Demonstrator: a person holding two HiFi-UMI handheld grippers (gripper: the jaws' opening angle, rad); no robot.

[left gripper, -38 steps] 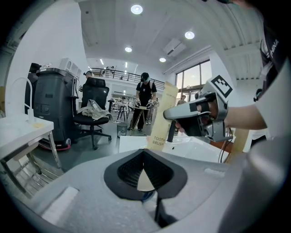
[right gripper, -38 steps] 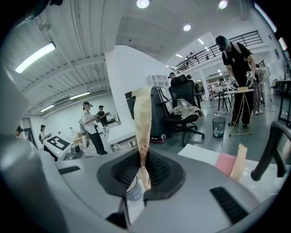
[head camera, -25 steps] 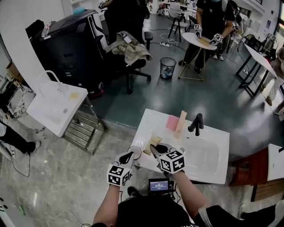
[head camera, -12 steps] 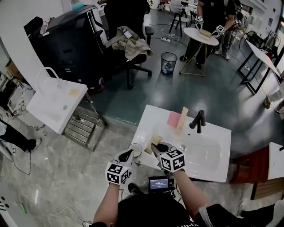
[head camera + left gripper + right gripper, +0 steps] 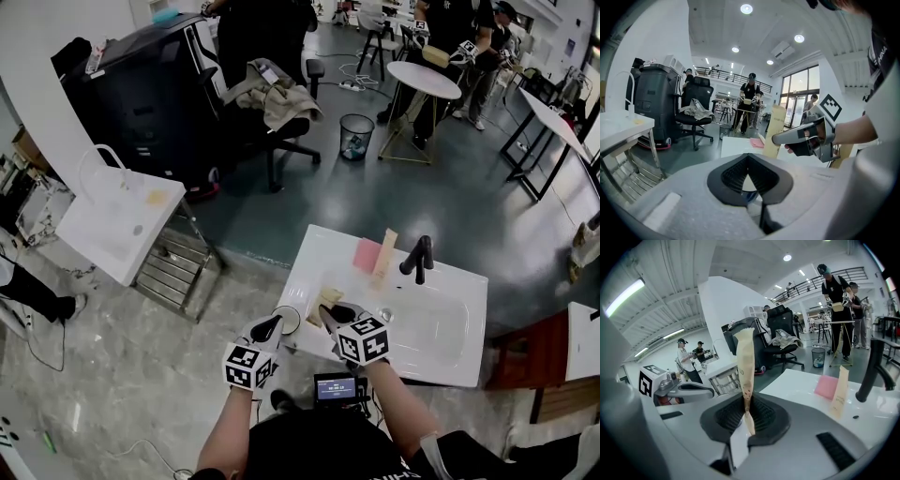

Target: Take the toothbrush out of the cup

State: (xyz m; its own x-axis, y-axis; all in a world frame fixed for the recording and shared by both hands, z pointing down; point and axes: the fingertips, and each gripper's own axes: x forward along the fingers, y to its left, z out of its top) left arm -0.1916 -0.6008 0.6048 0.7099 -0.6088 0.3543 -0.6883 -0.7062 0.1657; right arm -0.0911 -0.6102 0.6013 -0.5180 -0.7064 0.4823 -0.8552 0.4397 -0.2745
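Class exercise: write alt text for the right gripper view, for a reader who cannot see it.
The right gripper holds a tan paper-wrapped toothbrush upright, its fingers closed on the lower end. Behind lies a white sink counter with a pink pad, a second tan packet and a black faucet.

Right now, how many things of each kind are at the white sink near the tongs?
tan paper packet: 2 (the other is pinched in the right tongs)
pink square: 1
cup: 1
black tap: 1
Total: 5
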